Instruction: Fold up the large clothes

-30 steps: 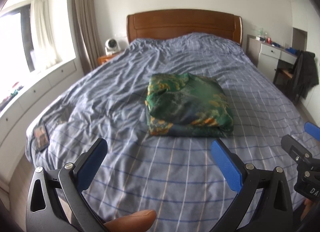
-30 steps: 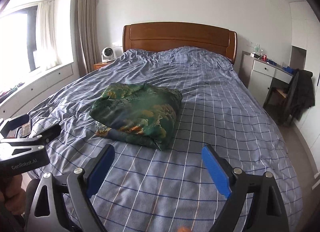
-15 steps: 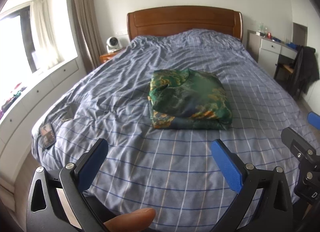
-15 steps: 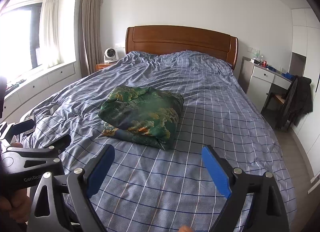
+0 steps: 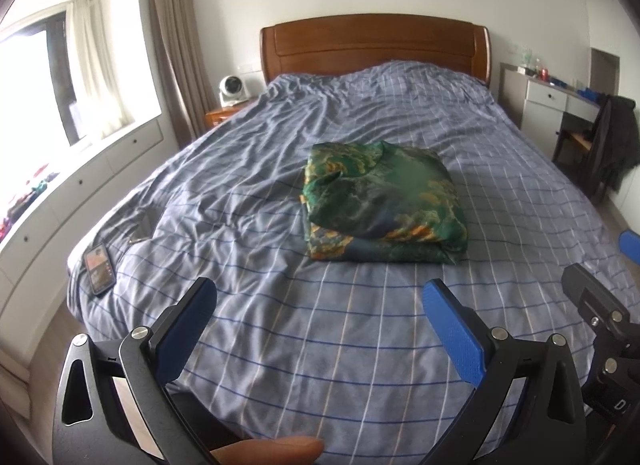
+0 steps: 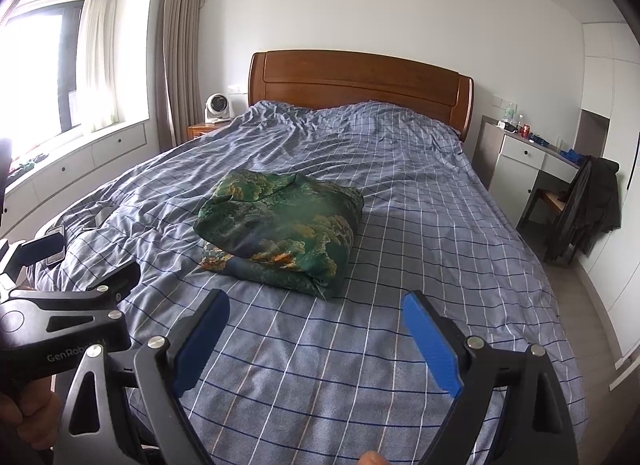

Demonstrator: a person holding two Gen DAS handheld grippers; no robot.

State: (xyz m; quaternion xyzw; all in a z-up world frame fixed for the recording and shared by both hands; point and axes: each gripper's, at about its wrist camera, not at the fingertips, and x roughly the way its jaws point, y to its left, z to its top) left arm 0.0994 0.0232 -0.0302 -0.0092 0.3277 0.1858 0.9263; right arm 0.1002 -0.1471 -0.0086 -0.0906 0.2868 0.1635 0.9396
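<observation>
The green patterned garment (image 5: 384,201) lies folded into a compact bundle near the middle of the bed (image 5: 320,345), so the folding looks finished, with at most some tidying left. The left tool (image 5: 320,301) and right tool (image 6: 316,305) both hang over the foot of the bed, well apart from the garment, jaws spread wide and holding nothing. Compared with a second ago, both tools have drawn back, the garment sitting farther off. A phone (image 5: 99,269) rests near the bed's left edge.

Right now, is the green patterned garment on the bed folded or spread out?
Folded. The green garment lies as a compact stacked rectangle on the bed, layered edges showing, both grippers apart from it.
</observation>
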